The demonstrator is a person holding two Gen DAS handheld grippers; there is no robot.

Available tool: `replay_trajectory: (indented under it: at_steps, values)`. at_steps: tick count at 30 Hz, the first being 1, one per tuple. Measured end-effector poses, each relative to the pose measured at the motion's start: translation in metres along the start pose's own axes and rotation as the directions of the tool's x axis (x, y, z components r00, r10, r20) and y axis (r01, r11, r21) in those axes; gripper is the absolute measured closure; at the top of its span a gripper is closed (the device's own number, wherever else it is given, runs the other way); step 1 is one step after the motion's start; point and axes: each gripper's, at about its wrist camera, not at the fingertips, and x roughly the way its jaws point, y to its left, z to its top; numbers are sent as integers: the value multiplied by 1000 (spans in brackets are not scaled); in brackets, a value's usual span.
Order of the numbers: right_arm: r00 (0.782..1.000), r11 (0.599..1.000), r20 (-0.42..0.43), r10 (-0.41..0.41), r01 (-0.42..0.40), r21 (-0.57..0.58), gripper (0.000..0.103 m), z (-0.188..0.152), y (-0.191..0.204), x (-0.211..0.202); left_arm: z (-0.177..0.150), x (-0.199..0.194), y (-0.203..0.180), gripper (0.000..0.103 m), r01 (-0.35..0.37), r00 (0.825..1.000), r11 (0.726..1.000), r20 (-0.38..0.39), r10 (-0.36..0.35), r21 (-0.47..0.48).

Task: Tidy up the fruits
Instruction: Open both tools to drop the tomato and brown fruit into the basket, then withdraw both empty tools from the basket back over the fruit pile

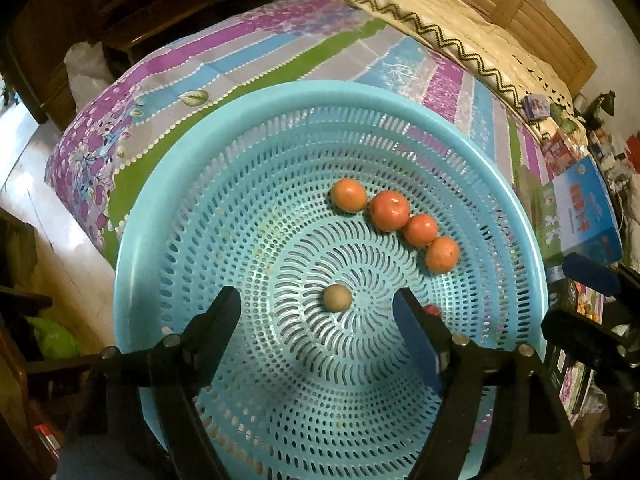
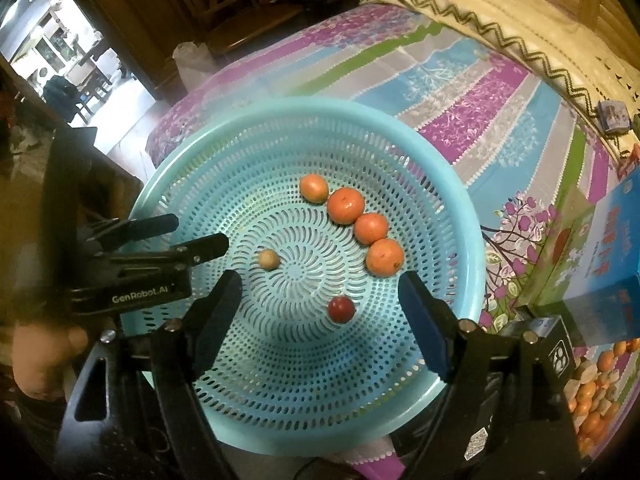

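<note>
A round blue perforated basket (image 1: 168, 184) (image 2: 460, 216) rests on a striped floral bedspread. Along its far right side several oranges (image 1: 389, 211) (image 2: 346, 205) lie in a curved row. Near the centre sits a small tan fruit (image 1: 337, 298) (image 2: 268, 259). A small red fruit (image 2: 341, 309) lies nearer the front, and in the left wrist view this red fruit (image 1: 433, 310) peeks out behind a finger. My left gripper (image 1: 317, 300) (image 2: 200, 232) stands open over the basket, the tan fruit untouched between its tips. My right gripper (image 2: 320, 280) is open above the red fruit, holding nothing.
A blue carton (image 1: 588, 216) (image 2: 616, 240) stands right of the basket, with a fruit-printed box (image 2: 596, 384) in front of it. A cream zigzag blanket (image 1: 420, 8) covers the bed's far side. The bed's edge drops to the floor (image 1: 36, 184) at left. A hand (image 2: 40, 352) grips the left handle.
</note>
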Motion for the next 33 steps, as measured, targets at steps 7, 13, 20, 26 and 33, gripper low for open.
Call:
replay_trajectory:
  at_steps: [7,13,20,26,33]
  values:
    - [1000,1000,-1,10,-10,1,22,-2,-1,0,1,2,1,23,-4,1000,1000,0,4,4]
    - [999,1000,34,13,-13,16,22,-7,-5,-9,1,2,-4,22,-3,1000,1000,11,3,5]
    - [962,988,223,-157,154,29,22,-32,-21,-56,-5,-16,-26,7,-32,991,999,133,29,15]
    - [893,954,336,-301,278,116,22,-69,-49,-96,-17,-32,-63,7,-61,965,997,258,46,50]
    - [815,894,367,-448,391,220,22,-110,-87,-126,-36,-44,-118,7,-39,943,991,333,-7,130]
